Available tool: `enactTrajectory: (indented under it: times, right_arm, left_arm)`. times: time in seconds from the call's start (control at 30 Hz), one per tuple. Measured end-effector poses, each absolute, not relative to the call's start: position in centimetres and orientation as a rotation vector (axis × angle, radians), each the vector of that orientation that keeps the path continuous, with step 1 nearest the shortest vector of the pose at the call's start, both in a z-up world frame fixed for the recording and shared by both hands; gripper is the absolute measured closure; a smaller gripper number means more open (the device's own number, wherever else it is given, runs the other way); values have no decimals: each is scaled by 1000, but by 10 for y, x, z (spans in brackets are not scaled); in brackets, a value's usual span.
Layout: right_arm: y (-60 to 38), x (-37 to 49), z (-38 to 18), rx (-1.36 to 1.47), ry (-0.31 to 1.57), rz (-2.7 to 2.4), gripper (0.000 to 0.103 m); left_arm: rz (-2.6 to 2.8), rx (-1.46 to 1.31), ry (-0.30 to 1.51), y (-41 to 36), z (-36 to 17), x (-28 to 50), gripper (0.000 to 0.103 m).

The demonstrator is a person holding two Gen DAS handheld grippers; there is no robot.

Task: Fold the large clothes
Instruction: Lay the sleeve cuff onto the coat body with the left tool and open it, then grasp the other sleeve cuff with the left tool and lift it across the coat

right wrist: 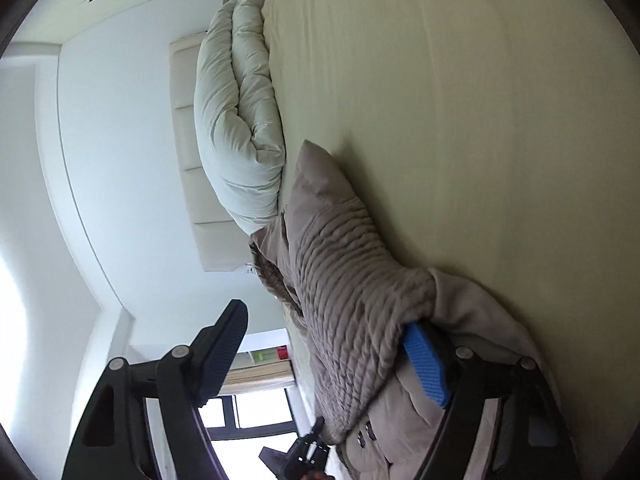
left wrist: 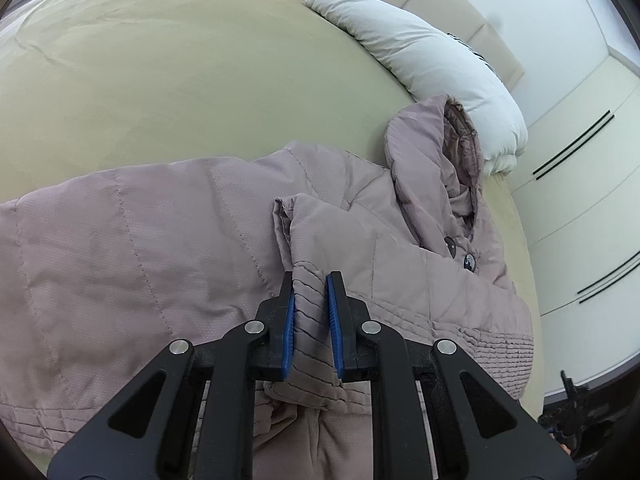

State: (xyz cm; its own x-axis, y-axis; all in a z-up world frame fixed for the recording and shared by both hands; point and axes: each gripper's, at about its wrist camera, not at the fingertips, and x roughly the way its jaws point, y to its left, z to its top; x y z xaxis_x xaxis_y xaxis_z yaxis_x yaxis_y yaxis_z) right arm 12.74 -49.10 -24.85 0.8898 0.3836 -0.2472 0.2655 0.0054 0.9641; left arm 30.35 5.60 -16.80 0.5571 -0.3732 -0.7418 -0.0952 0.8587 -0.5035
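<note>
A dusty-pink quilted jacket point(left wrist: 160, 248) lies spread on the beige bed point(left wrist: 180, 80), with its hood point(left wrist: 432, 140) toward the pillow and dark buttons point(left wrist: 468, 260) showing. My left gripper point(left wrist: 311, 284) is shut on a ribbed sleeve cuff point(left wrist: 310, 312), which is folded over the jacket's body. In the right wrist view, which is rolled on its side, the right gripper point(right wrist: 326, 316) stands wide open. A ribbed fold of the jacket point(right wrist: 352, 280) lies between its fingers and rests against the blue pad point(right wrist: 426, 364). The other finger is clear of the cloth.
A white pillow point(left wrist: 420, 60) lies at the head of the bed beside the hood, against a padded headboard point(right wrist: 188, 140). White wardrobe doors point(left wrist: 580, 160) stand past the bed's right edge. Beige sheet stretches beyond the jacket. A window point(right wrist: 256, 412) is at the far wall.
</note>
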Motion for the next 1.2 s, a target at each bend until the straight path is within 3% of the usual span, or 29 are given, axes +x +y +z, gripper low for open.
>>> enactTrajectory:
  times: [0.07,0.13,0.27,0.37,0.4,0.47,0.63,0.73,0.77,0.93,1.0,1.2]
  right_arm:
    - [-482,116,-222,1514,530,100,6]
    - [-473,115,-183,1396,491,114,1]
    - [-456,161,-133,1151,480,165,0]
    - [-459,210,-167,1136,591,76,0]
    - [-462,217,-195,1137,650,42,0]
    - [-466,228,-233,1075,747,-20,15]
    - [-442,194,-190,892,663,-77,13]
    - [-405,161,-147,719,557,-67,8]
    - [-388,148,-132,648,509,-77,1]
    - [-313,111,-74,426,300,-104,0]
    - [-293,114,-65,405,297,-61,0]
    - [-254,134,-78,601,531,61,0]
  left_arm:
    - [-180,-533,981,55,-171,305,89]
    - [-182,-545,986,55,-174,307,89]
    - [-181,-532,987,53,-179,309,87]
    - [-213,-578,979,61,-184,308,84]
    - [-225,-604,988,66,-185,307,78]
    - [-227,-626,986,82,-179,297,67]
    - [-127,-680,849,164,-153,224,48]
    - [-25,-784,799,226,-157,160,48]
    - [22,-842,779,249,-162,136,48]
    - [190,-1080,689,318,-189,23,48]
    - [218,-1135,670,322,-197,-4,48]
    - [341,-1256,588,311,-214,-21,48]
